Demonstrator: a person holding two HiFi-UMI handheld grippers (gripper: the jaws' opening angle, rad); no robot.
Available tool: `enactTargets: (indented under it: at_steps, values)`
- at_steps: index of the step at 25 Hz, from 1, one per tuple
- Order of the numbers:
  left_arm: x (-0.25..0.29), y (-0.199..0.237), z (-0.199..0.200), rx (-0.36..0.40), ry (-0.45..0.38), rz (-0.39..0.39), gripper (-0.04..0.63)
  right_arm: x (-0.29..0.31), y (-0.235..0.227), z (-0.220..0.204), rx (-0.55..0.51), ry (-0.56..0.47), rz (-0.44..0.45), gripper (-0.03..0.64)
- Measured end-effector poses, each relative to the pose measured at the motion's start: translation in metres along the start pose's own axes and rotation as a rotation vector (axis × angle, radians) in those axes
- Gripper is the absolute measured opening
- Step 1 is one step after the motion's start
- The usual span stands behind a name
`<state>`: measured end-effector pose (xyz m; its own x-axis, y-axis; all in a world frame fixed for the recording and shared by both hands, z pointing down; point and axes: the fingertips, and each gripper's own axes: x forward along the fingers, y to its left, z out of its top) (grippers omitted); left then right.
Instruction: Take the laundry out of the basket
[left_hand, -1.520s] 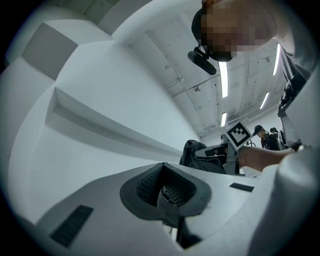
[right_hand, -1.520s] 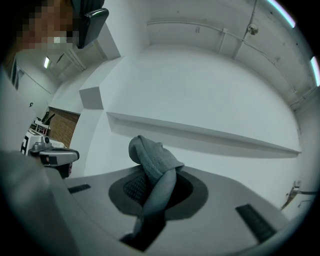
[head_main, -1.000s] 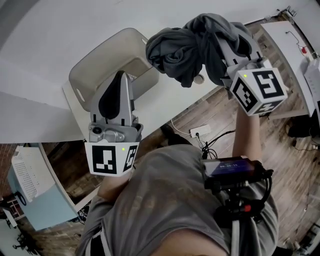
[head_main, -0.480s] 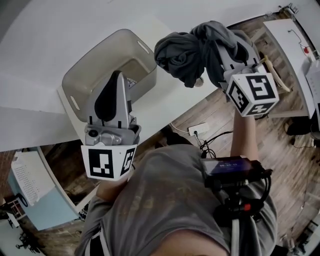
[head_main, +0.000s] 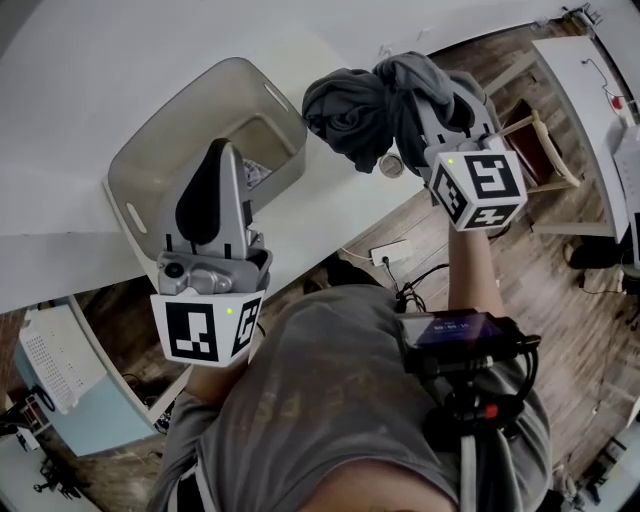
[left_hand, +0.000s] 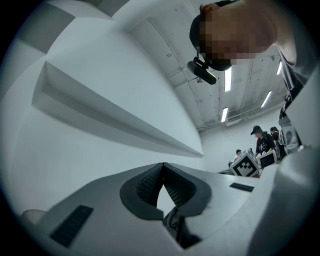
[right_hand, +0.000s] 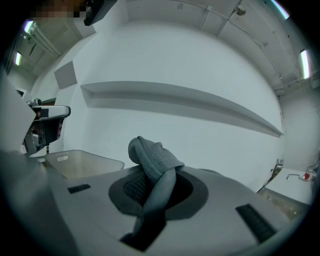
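Observation:
A beige plastic laundry basket stands on the white table, and a bit of light patterned cloth shows inside it. My right gripper is shut on a bunched dark grey garment, held in the air just right of the basket's rim. In the right gripper view the grey cloth is pinched between the pads and bulges above them, with the basket to the left. My left gripper hovers over the basket's near side. Its pads meet at the tips with nothing between them.
The white table runs from the upper left to its edge near a small round object. Below lies wooden floor with a power strip and cables. A wooden chair and another white table stand to the right.
Both grippers have drifted a little to the left in the head view. The right one still carries the garment beside the basket. The left one stays shut over the basket.

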<state>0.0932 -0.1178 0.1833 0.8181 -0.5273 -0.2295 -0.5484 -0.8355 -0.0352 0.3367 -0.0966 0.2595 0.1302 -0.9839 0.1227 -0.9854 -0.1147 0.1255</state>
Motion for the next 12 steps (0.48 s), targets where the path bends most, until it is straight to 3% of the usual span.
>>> enactTargets:
  at_steps: [12]
  values:
    - [0.009, 0.016, -0.015, 0.024, 0.072, 0.04, 0.008, 0.034, 0.033, -0.086, 0.113, 0.071, 0.029, 0.06]
